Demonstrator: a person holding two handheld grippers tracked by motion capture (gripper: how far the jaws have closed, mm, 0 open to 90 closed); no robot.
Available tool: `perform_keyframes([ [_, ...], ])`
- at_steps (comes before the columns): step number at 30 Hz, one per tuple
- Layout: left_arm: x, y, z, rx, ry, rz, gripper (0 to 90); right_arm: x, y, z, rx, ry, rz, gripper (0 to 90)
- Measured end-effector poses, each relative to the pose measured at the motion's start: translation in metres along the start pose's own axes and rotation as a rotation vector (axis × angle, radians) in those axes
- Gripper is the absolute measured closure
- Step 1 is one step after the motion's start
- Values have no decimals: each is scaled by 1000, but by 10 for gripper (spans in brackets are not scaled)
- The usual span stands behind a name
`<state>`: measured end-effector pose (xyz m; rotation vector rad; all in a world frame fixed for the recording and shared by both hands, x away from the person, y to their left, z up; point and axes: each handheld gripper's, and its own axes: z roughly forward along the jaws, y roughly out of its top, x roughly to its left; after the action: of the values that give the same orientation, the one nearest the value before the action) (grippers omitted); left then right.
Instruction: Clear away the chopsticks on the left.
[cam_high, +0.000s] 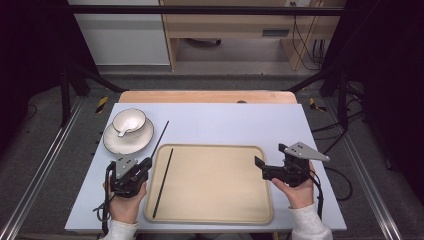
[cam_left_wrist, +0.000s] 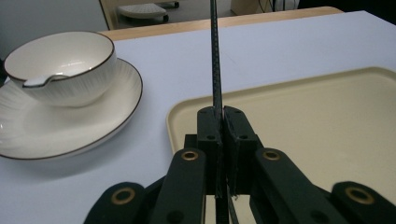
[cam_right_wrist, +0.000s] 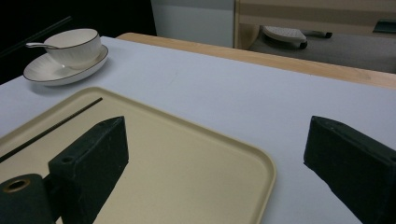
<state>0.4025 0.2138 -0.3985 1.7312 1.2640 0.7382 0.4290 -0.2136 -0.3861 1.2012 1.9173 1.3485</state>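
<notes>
While the beige tray (cam_high: 210, 182) anchors everything, I'll call positions from it. Beyond its far-left corner a plate (cam_high: 125, 140) carries a white bowl (cam_high: 129, 121) with what looks like a spoon inside, parked clear of the work. At the tray's right edge my right gripper (cam_high: 260, 167) idles, jaws spread wide, nothing between them. At the tray's left edge my left gripper (cam_left_wrist: 223, 116) has its jaws pressed tight on one black chopstick (cam_left_wrist: 215, 56), pointing away, probably to lay it beside its mate (cam_high: 163, 182), already lying inside the tray's left side.
</notes>
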Motion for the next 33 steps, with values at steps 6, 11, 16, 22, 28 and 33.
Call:
perform_keyframes([
  [6, -9, -7, -1, -19, 15, -65, 858, 0, 1, -1, -1, 5, -3, 66],
  [11, -15, -18, -3, -49, 11, -115, 858, 1, 0, 0, 2, 5, -2, 66],
  [16, -22, -29, -1, -61, 27, -126, 858, 2, 0, 3, 10, 11, -11, 66],
  [22, -28, -43, 2, -61, 24, -156, 858, 2, -1, 3, 11, 9, -10, 66],
  [28, -31, -55, 6, -51, 34, -183, 858, 3, -2, 5, 17, 11, -13, 66],
  [33, -36, -62, 10, -43, 32, -188, 858, 4, -3, 7, 20, 11, -14, 66],
])
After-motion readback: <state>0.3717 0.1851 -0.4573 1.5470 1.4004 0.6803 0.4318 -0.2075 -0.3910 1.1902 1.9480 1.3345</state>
